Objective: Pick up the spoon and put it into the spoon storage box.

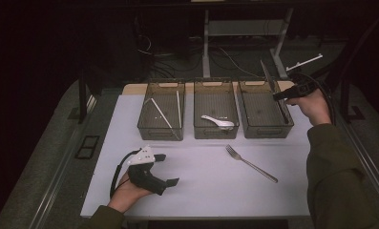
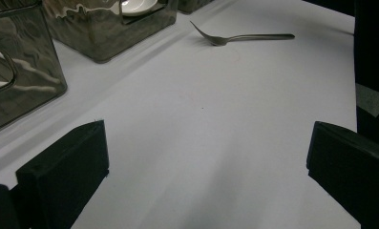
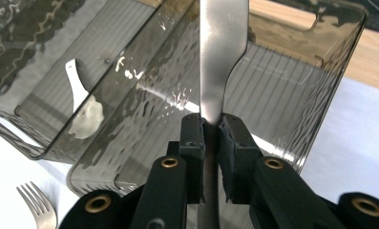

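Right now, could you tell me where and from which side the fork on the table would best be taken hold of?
Grip the fork on its long straight handle, near the middle, coming straight down from above with the open left tongs. It lies flat on the white table, apart from the bins, so jaws set across the thin handle should close on it cleanly; the tines look too wide and curved.

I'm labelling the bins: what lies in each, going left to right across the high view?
Left bin: chopsticks → middle bin: white spoon → right bin: knife held above by the right gripper.
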`<state>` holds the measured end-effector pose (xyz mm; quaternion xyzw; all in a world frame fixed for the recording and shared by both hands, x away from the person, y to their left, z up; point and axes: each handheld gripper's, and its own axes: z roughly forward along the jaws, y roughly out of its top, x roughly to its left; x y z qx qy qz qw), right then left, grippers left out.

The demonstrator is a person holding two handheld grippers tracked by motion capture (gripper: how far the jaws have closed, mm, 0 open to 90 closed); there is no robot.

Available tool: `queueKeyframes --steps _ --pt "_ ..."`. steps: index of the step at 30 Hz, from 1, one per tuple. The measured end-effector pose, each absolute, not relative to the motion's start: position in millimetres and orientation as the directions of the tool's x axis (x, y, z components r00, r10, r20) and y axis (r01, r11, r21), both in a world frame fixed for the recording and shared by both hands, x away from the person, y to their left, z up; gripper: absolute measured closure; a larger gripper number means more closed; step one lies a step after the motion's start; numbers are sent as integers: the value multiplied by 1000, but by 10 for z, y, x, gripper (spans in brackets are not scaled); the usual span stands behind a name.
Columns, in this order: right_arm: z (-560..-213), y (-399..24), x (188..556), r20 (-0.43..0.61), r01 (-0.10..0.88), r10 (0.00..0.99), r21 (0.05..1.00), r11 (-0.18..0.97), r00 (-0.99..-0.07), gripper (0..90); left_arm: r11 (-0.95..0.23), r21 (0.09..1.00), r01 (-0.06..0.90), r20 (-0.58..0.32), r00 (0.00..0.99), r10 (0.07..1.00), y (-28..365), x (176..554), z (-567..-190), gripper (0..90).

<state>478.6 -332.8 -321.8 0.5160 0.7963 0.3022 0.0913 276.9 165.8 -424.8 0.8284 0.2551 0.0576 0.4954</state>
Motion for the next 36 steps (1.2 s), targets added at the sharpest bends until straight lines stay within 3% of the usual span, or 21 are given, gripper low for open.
queueKeyframes --steps 31,36 --pt "-3896 -3137 4983 128 852 902 404 332 -412 798 -379 850 367 -162 865 474 1654 2775 -4257 0" --pt "-3885 -3122 4967 151 851 903 426 308 -402 726 -382 847 370 -163 865 475 1647 2777 -4260 0"
